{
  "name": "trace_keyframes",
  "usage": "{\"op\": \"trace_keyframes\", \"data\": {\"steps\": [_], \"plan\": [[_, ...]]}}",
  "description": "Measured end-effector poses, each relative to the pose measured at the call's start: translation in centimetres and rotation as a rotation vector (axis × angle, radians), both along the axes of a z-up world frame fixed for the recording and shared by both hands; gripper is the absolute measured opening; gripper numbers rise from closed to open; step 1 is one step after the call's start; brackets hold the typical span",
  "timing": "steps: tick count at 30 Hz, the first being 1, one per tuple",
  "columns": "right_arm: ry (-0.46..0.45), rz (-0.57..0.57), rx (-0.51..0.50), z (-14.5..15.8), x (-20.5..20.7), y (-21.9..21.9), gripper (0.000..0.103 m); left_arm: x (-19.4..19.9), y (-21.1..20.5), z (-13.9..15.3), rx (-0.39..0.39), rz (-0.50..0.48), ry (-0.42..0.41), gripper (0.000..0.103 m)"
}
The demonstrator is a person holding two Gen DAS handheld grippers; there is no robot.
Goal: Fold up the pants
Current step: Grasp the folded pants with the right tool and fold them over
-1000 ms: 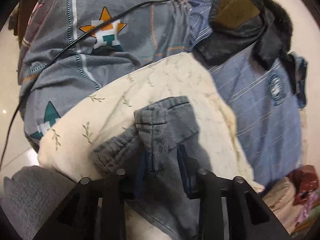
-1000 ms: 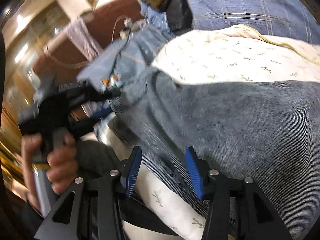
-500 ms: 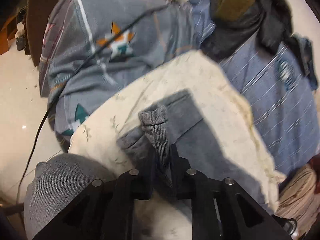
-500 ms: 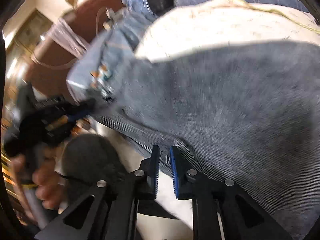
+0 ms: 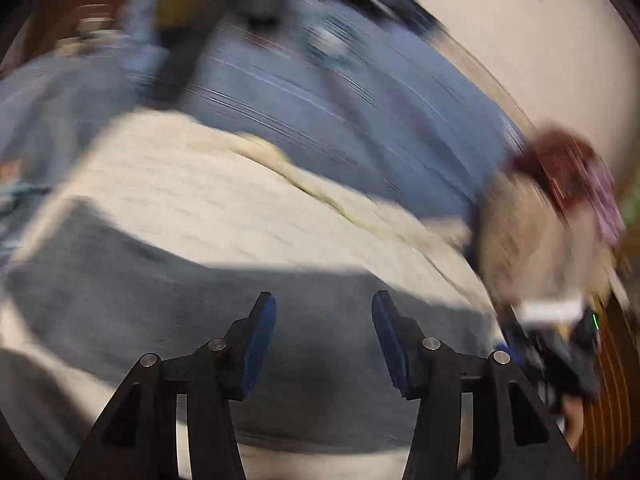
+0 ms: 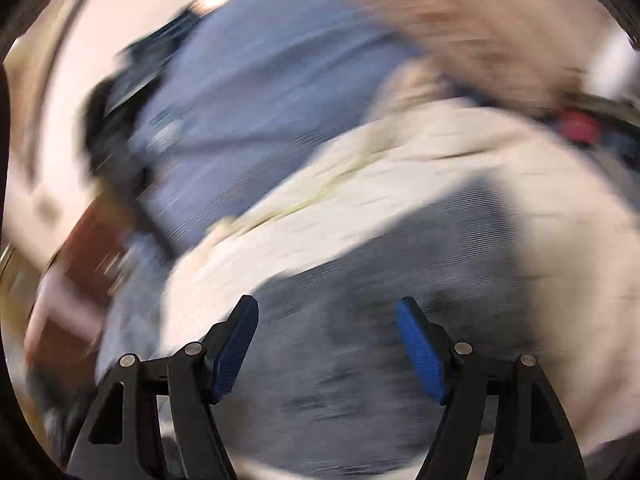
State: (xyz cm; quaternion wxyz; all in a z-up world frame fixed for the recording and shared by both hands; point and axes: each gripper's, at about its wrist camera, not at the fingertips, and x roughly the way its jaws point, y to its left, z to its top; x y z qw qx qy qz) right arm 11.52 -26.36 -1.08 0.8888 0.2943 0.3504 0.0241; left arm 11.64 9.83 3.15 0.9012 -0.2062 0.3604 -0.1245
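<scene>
Both views are smeared by motion blur, yet the main shapes read clearly. The grey-blue corduroy pants (image 5: 168,304) lie spread flat on a cream cloth with a faint printed pattern (image 5: 208,196), which covers a bed dressed in a blue striped sheet (image 5: 360,120). The left gripper (image 5: 323,344), black with blue pads, hangs above the pants with its jaws opening and nothing pinched between them; the fabric lies below, released. The right gripper (image 6: 327,346) likewise hovers over the pants (image 6: 360,320) with jaws opening wide and no cloth caught between the pads. At the right edge of the left view, a blurred heap of beige and red clothing (image 5: 552,208) sits beside the bed.
</scene>
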Motion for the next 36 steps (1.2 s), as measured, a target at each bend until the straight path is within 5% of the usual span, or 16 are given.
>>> {"op": "trace_keyframes", "data": {"steps": [4, 9, 12, 14, 16, 18, 20, 25, 30, 36], "plan": [[0.065, -0.143, 0.076, -1.9, -0.8, -6.0, 0.074, 1.4, -11.0, -2.4, 0.156, -0.297, -0.004, 0.050], [0.085, -0.168, 0.193, -3.9, -1.4, -10.0, 0.074, 1.4, -23.2, -5.6, 0.501, -0.603, -0.063, 0.050], [0.062, -0.181, 0.194, -4.0, -1.9, -11.3, 0.074, 1.8, -27.2, -6.5, 0.564, -0.734, -0.078, 0.052], [0.066, -0.205, 0.199, -4.3, -2.0, -11.8, 0.074, 1.9, -29.6, -8.4, 0.657, -0.812, -0.097, 0.065], [0.067, -0.177, 0.285, -5.0, -1.9, -12.8, 0.074, 1.6, -31.3, -10.1, 0.766, -0.845, -0.136, 0.080], [0.076, -0.134, 0.319, -5.3, -1.6, -12.8, 0.074, 0.7, -32.5, -11.5, 0.852, -0.819, -0.196, 0.078], [0.091, -0.094, 0.351, -5.6, -1.2, -12.7, 0.074, 0.4, -32.1, -11.8, 0.846, -0.776, -0.243, 0.060], [0.096, -0.061, 0.451, -6.7, -0.9, -12.9, 0.074, 2.9, -27.7, -9.1, 0.527, -0.743, -0.132, 0.015], [0.086, -0.025, 0.468, -6.5, -0.5, -12.1, 0.074, 5.4, -23.5, -6.8, 0.264, -0.689, -0.028, 0.013], [0.114, 0.037, 0.642, -8.6, 0.6, -11.4, 0.076, 4.6, -22.8, -6.8, 0.255, -0.679, -0.021, 0.013]]}}
